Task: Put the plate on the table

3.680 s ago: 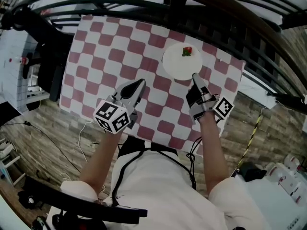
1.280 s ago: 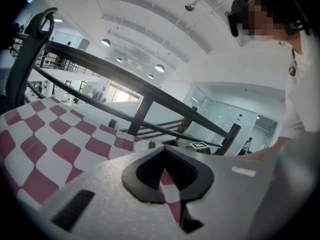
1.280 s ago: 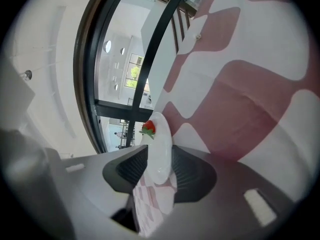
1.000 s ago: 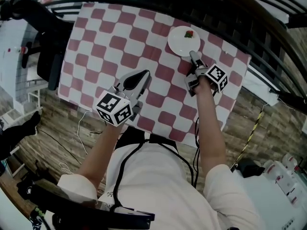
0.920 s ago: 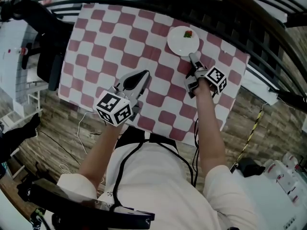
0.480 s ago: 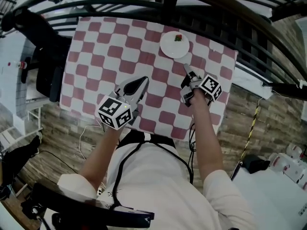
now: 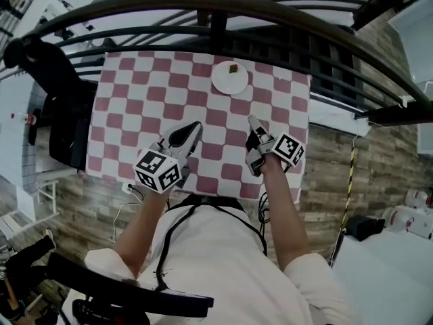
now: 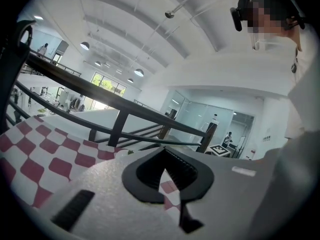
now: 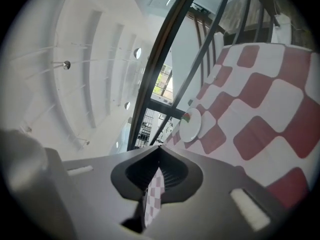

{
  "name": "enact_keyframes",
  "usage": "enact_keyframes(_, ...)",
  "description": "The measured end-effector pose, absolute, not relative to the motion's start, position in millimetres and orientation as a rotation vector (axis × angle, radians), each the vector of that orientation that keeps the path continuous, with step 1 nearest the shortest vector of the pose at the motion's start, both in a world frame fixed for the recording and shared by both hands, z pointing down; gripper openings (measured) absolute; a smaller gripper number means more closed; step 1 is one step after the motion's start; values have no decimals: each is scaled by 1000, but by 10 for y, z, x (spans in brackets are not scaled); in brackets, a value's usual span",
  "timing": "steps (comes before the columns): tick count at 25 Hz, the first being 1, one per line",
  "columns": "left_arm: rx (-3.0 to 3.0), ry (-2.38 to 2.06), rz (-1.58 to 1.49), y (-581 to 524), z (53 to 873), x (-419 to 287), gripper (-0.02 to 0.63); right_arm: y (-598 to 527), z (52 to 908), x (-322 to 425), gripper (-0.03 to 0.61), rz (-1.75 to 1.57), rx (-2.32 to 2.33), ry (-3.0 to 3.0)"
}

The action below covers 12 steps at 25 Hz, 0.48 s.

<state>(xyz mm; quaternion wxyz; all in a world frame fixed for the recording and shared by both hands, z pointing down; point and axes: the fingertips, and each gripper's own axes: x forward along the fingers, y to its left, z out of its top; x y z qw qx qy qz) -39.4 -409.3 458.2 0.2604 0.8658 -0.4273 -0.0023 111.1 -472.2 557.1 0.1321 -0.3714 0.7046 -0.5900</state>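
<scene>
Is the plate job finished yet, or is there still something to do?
Done, it seems: the round white plate sits flat on the red-and-white checked table. In hand: nothing; the right hand-held gripper has just closed its jaws on nothing, apart from the plate, and the left hand-held gripper is shut and empty. Nothing visible remains.

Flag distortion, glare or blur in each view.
Head view: heavy fisheye, the railing bows into an arc, plate sharp. Left gripper view: dark round vignette, windows blown out. Right gripper view: same vignette, tablecloth checks stretched, plate small but crisp.
</scene>
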Motion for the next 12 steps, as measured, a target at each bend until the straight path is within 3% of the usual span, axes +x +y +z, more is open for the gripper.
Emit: enact_keyframes(12, 2409, -1118, -30, -3747, 4253, -505, 6, -3920, 4586, 1005, 6, -1538, -898, 2012)
